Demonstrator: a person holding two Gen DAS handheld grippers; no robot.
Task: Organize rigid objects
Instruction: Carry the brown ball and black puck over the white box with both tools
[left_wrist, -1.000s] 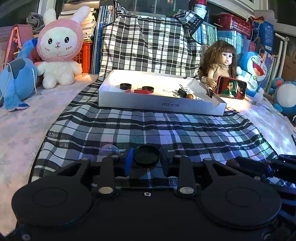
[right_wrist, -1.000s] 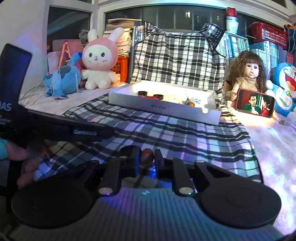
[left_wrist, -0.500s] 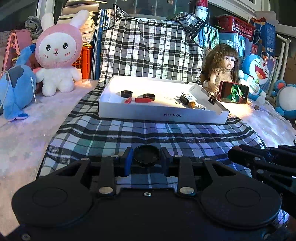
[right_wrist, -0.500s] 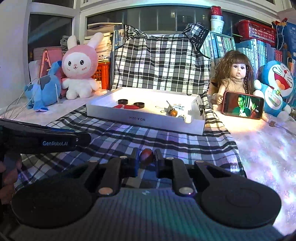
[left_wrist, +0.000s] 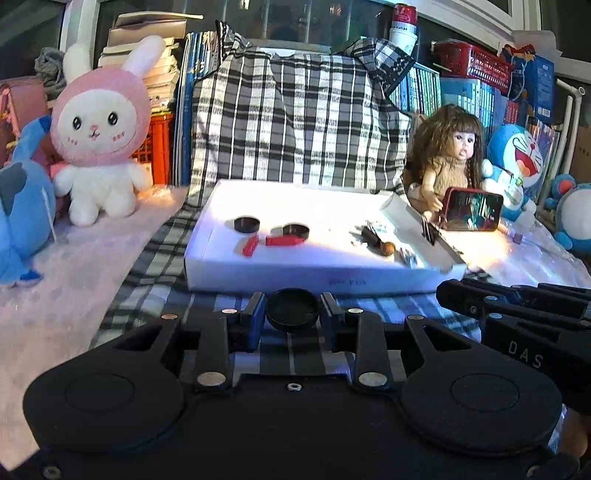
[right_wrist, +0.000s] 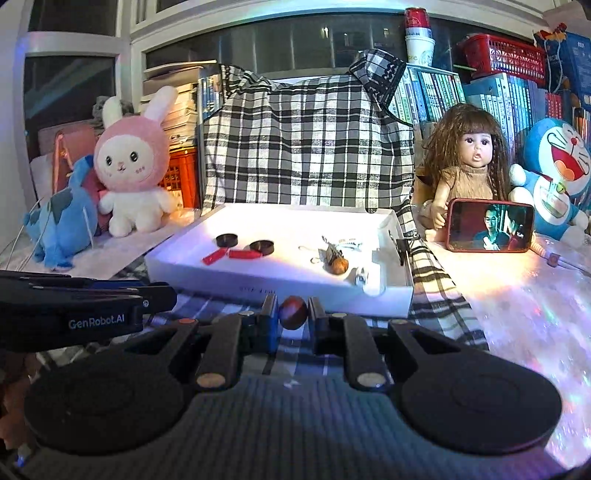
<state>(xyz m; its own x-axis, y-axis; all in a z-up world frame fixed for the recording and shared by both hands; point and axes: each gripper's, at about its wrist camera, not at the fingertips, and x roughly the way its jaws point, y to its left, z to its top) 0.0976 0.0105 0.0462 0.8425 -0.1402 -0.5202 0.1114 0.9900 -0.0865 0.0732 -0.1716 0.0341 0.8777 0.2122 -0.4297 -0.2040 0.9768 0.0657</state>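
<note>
Black cap (left_wrist: 292, 309): round, pinched between the left tongs (left_wrist: 292, 314), carried above the plaid cloth (left_wrist: 155, 273) just short of the tray's near wall.
Brown bead (right_wrist: 292, 312): small, reddish-brown, clamped in the right tongs (right_wrist: 292, 315), also just before the near wall, toward its right half.
Left tongs: narrow, closed on the cap; they show in the right view as a dark bar at left.
Right tongs: narrow, closed on the bead; they show in the left view as a dark bar at right.
Change: a second ago both tongs sat low and well back on the cloth with the tray far off; now the tray fills much more of both views and both loads ride level with its front wall.
Meaning: pick-up looks finished for both pieces; I judge the carry is nearly over and the drop into the tray comes next.
Tray (left_wrist: 314, 284): white, shallow, on the cloth toward the table's far edge.
Tray contents: two black caps (left_wrist: 246, 224) and two red pieces (left_wrist: 284, 240) in the left half; a brown bead (right_wrist: 338, 265) with small metal bits in the right half.
Likely sorting: cap beside the caps, bead beside the bead.
Risk: the round bead may roll once released.
Far edge: rabbit plush (left_wrist: 98, 140) at left, doll (right_wrist: 469, 166) with phone (right_wrist: 490, 229) at right.
</note>
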